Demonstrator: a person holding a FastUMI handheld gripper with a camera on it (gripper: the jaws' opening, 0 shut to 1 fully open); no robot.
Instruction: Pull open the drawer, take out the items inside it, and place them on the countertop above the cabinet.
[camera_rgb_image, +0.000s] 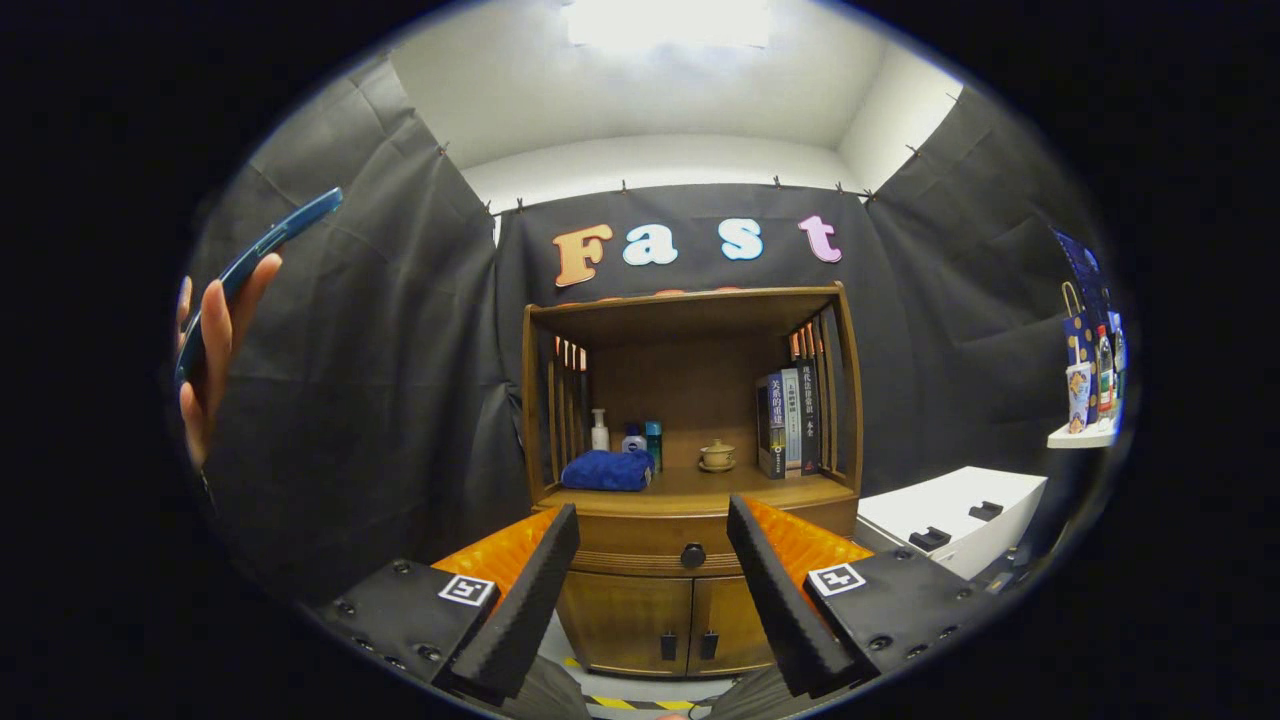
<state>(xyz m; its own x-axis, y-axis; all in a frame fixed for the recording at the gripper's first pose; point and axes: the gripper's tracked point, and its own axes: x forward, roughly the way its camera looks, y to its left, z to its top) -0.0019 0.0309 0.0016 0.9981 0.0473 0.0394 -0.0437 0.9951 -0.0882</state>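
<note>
Ahead of your wide, empty claw (652, 520) sits the shut drawer's knob (693, 555); centre it, close in squarely.

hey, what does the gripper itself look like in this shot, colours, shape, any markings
The gripper has two long black fingers faced with finely ribbed pads, each backed by a glossy orange ridged shell. Behind them sit flat black plates with round screw heads, and each plate carries a small square black-and-white marker tag. No cables are visible. The hand wears no glove, and no sleeve can be made out.
</note>
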